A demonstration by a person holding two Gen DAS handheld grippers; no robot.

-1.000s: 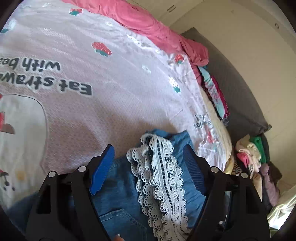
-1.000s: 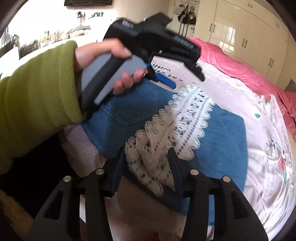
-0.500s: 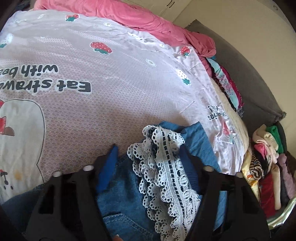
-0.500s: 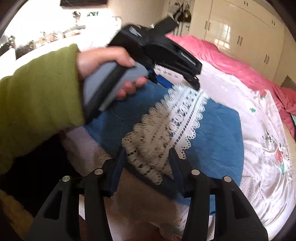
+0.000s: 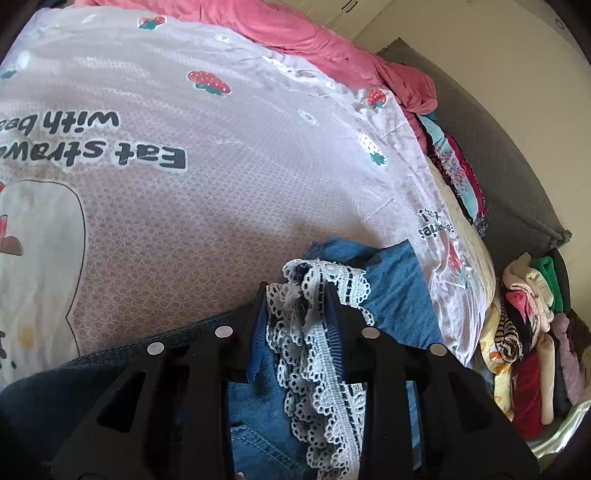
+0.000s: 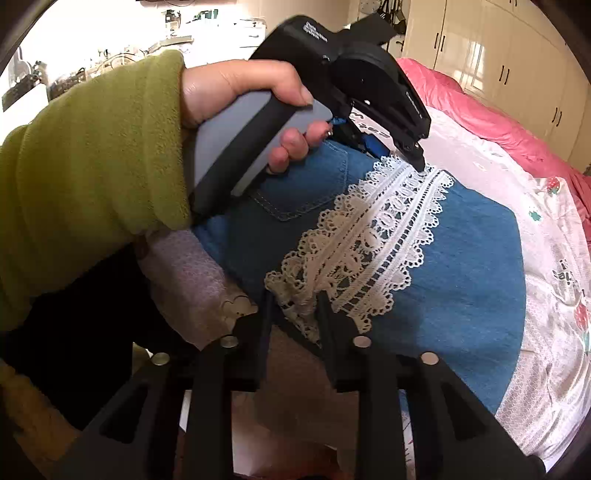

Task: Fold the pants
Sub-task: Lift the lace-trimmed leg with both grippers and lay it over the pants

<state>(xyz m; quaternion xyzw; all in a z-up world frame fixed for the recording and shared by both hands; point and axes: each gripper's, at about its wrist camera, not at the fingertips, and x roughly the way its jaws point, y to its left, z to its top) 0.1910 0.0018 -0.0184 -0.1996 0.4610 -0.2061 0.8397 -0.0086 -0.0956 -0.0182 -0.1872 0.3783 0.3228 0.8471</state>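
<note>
The pants are blue denim (image 6: 461,266) with a white lace hem band (image 6: 373,236), lying on a bed. In the left wrist view the denim (image 5: 395,295) and lace (image 5: 317,332) bunch between my fingers. My left gripper (image 5: 295,295) is shut on the far end of the lace band; it also shows in the right wrist view (image 6: 410,147), held by a hand in a green sleeve. My right gripper (image 6: 293,299) is shut on the near end of the lace band at the bed's edge.
A pale bedspread (image 5: 207,206) with strawberry print and black lettering covers the bed. A pink blanket (image 5: 314,33) lies along its far side. A pile of folded clothes (image 5: 532,325) sits at the right. White wardrobes (image 6: 509,51) stand behind.
My left gripper has closed from wide open onto the far end of the lace band. My right gripper has narrowed onto the near end. The denim has stayed flat.
</note>
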